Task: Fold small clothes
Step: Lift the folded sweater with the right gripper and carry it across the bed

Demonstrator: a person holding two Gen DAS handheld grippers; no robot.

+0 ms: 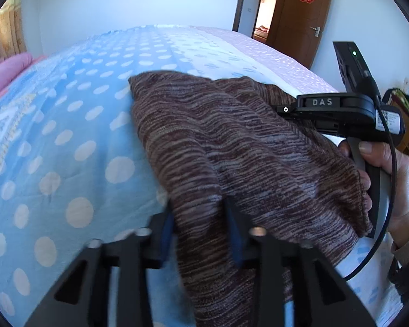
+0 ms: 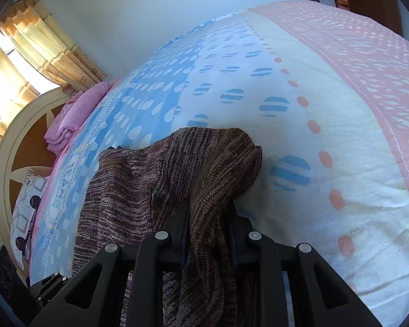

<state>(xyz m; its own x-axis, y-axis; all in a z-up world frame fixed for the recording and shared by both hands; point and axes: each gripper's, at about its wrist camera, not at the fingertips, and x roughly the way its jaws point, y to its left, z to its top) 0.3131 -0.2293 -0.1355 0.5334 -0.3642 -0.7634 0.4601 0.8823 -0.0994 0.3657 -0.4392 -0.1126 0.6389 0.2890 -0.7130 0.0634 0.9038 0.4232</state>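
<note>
A brown striped knit garment (image 1: 231,141) lies on the spotted bed cover (image 1: 68,136), bunched into ridges. My left gripper (image 1: 201,229) is shut on a fold of it near its front edge, the cloth pinched between both blue pads. In the left wrist view the right gripper (image 1: 286,110) reaches in from the right, held by a hand (image 1: 395,185), its fingers buried in the knit. In the right wrist view my right gripper (image 2: 208,218) is shut on a raised ridge of the knit garment (image 2: 177,169), which hides its fingertips.
The bed cover (image 2: 327,109) runs blue, white and pink across the bed. A folded pink blanket (image 2: 73,114) and a patterned pillow (image 2: 27,207) lie by the round headboard (image 2: 5,163). A brown door (image 1: 302,13) stands open behind the bed.
</note>
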